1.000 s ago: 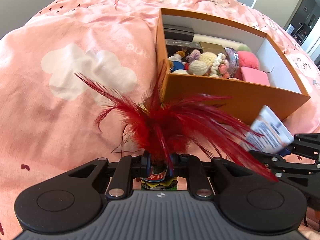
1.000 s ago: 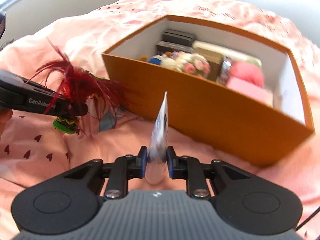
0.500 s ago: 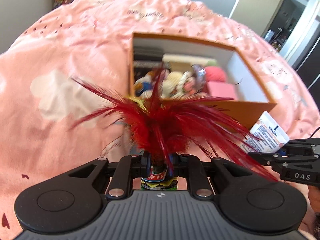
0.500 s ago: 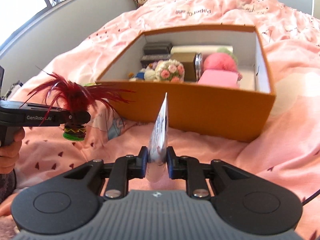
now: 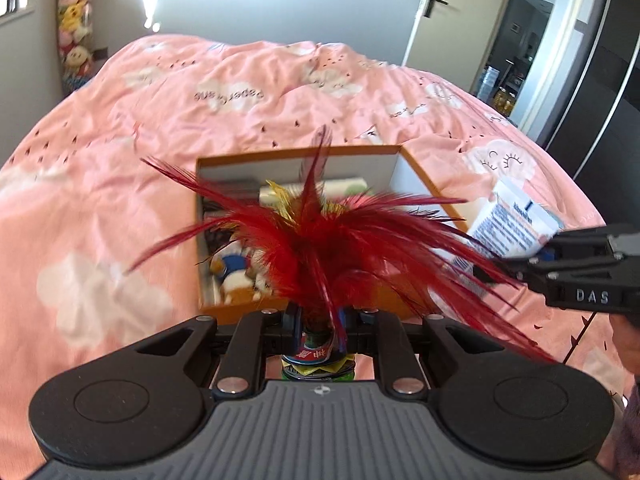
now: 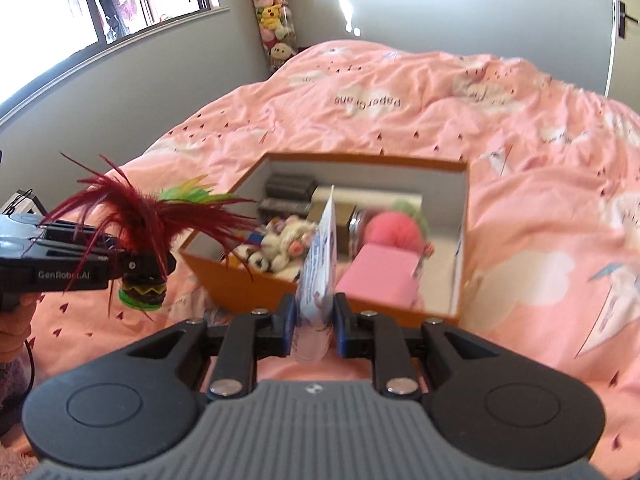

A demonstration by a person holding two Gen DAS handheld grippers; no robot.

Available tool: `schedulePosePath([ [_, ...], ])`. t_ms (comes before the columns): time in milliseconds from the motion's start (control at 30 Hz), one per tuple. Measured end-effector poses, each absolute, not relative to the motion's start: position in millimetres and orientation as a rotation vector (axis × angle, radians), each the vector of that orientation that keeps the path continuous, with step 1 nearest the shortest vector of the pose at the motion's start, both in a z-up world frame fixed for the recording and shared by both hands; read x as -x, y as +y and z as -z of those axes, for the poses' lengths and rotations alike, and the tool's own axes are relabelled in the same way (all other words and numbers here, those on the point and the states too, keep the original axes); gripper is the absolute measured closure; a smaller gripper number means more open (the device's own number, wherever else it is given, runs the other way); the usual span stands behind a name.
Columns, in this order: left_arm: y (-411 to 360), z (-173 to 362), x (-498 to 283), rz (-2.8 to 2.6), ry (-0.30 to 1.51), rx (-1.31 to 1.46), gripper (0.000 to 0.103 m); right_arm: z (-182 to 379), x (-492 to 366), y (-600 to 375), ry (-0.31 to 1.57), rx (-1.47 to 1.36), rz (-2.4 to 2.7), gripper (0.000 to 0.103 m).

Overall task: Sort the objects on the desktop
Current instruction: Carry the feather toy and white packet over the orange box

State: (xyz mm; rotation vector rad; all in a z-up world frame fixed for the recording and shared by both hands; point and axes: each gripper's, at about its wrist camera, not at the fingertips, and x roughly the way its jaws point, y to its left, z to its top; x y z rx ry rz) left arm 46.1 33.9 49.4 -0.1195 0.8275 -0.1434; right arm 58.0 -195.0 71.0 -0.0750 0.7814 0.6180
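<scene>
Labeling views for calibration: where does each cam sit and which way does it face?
Left wrist: on the left gripper, looking down past its feather shuttlecock at the orange box; right gripper at right edge.
Right wrist: on the right gripper, looking past its packet into the box; left gripper and a hand at left.
Shared: box, pink duvet.

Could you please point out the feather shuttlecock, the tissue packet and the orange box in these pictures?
feather shuttlecock (image 5: pixel 320 256): left wrist view, on its red feathers.
tissue packet (image 6: pixel 318 276): right wrist view, on its printed side.
orange box (image 6: pixel 240 286): right wrist view, on its near outer wall.
</scene>
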Motion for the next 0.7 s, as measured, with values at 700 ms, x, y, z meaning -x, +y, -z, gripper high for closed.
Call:
schedulePosePath([
  [700, 21, -57, -111, 0.168, 0.771, 0.049, 0.085, -74, -161, -187, 0.724, 0.214, -0.465, 0.082],
])
